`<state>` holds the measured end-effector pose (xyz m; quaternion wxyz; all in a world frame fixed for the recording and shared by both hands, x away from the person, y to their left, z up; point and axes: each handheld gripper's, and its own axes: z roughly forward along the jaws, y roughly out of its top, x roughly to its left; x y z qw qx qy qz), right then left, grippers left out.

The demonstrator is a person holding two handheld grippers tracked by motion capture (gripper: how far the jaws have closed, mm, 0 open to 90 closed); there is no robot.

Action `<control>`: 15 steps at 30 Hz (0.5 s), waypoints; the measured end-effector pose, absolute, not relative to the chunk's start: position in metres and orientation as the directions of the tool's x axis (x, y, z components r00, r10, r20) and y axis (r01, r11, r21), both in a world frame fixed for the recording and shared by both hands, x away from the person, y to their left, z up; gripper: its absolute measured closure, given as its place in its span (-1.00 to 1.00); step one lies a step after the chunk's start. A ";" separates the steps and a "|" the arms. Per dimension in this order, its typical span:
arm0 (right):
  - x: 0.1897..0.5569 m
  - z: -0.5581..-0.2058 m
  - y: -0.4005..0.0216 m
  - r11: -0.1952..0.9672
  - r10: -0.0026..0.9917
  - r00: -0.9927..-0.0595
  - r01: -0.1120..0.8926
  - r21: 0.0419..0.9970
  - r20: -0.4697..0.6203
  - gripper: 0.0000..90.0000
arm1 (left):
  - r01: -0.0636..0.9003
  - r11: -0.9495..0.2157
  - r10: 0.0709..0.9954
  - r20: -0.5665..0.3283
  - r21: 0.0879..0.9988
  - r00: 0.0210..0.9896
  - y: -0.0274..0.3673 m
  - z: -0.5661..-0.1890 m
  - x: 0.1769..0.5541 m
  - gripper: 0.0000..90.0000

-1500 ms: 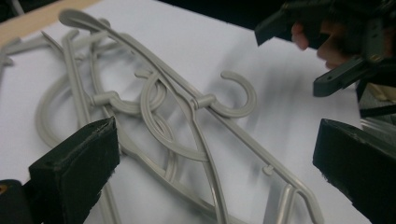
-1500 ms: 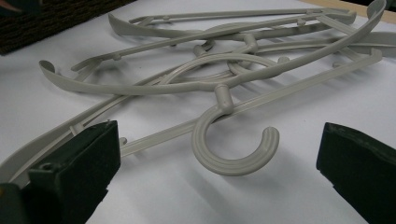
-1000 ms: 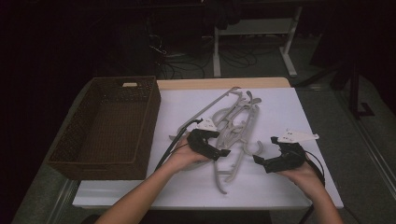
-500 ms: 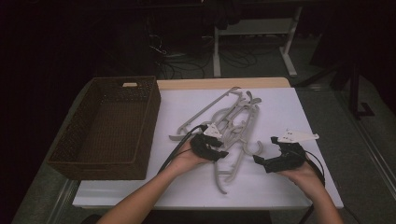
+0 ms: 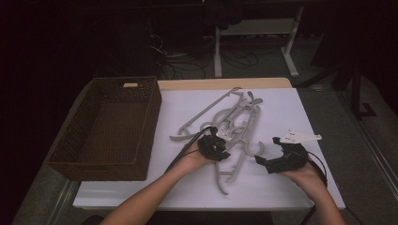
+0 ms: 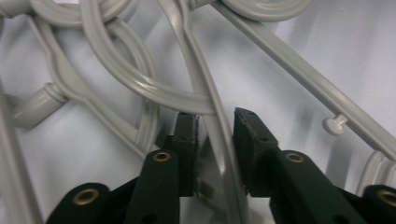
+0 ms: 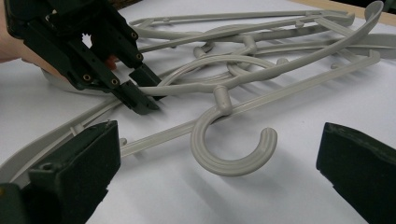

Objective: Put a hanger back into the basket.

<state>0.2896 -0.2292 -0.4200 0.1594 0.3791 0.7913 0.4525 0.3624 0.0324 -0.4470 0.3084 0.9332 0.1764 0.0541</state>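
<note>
I see a dim room: grey floor (image 5: 361,140), loose cables (image 5: 187,65), a white-legged desk frame (image 5: 253,42) behind my table (image 5: 187,84).

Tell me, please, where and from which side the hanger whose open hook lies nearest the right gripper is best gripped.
Probably on its neck, just above the hook, where the hanger is a short thick stem. There it lies on bare white cloth, apart from the tangled pile. The right gripper, jaws wide open, already faces it, so a low approach from the person's right looks simplest. The hook's curve would likely slip.
</note>
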 end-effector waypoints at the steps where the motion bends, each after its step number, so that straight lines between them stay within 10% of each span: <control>1: 0.289 -0.420 -0.229 0.303 0.745 -0.661 0.456 0.837 0.090 -1.00 | 0.299 -0.748 0.365 -0.008 0.592 0.931 0.032 -0.447 0.362 0.66; 15: 0.289 -0.419 -0.231 0.297 0.748 -0.658 0.451 0.841 0.089 -1.00 | 0.339 -0.732 0.410 -0.015 0.591 0.912 0.038 -0.438 0.366 0.81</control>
